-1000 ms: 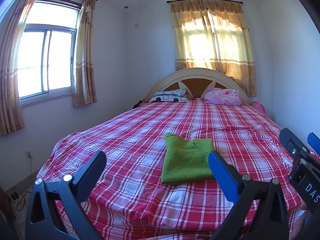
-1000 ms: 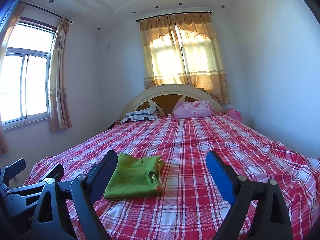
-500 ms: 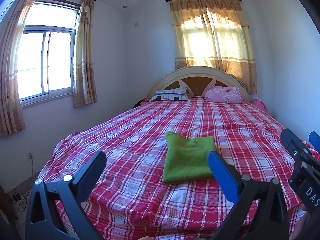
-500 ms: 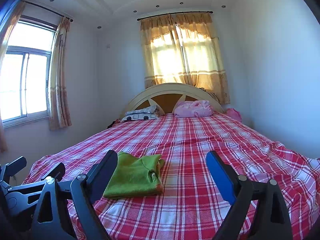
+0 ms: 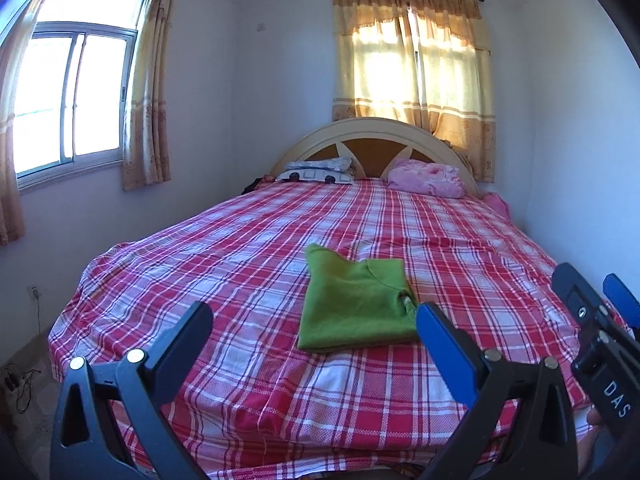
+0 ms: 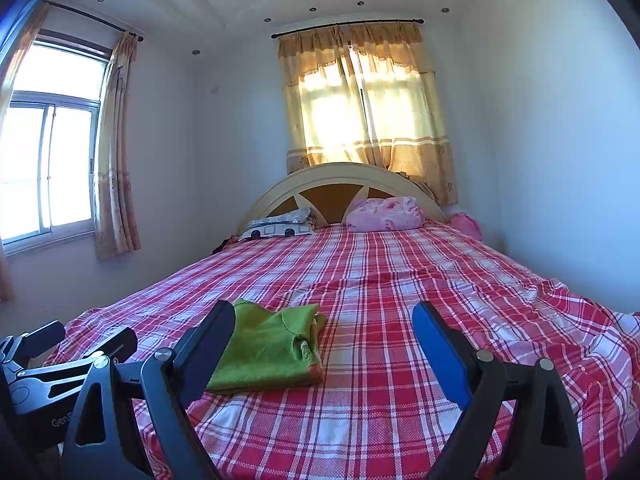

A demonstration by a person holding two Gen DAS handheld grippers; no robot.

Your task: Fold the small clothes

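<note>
A small green garment [image 5: 356, 304] lies folded flat on the red plaid bedspread [image 5: 248, 264] near the foot of the bed. It also shows in the right wrist view [image 6: 268, 348], lower left. My left gripper [image 5: 314, 330] is open and empty, held back from the bed's foot edge, short of the garment. My right gripper [image 6: 324, 336] is open and empty, to the right of the garment and apart from it. The right gripper shows at the left view's right edge [image 5: 596, 320]; the left gripper shows at the right view's left edge [image 6: 60, 352].
Pillows [image 5: 320, 170] and a pink bundle [image 5: 426, 178] lie by the headboard [image 5: 372, 148]. Walls stand close on both sides of the bed. A window [image 5: 68, 96] is on the left wall. Cables [image 5: 16, 380] lie on the floor at lower left.
Both grippers have drifted slightly back and upward, so the bed sits a little lower in view. The garment has not moved. Both grippers stay open.
</note>
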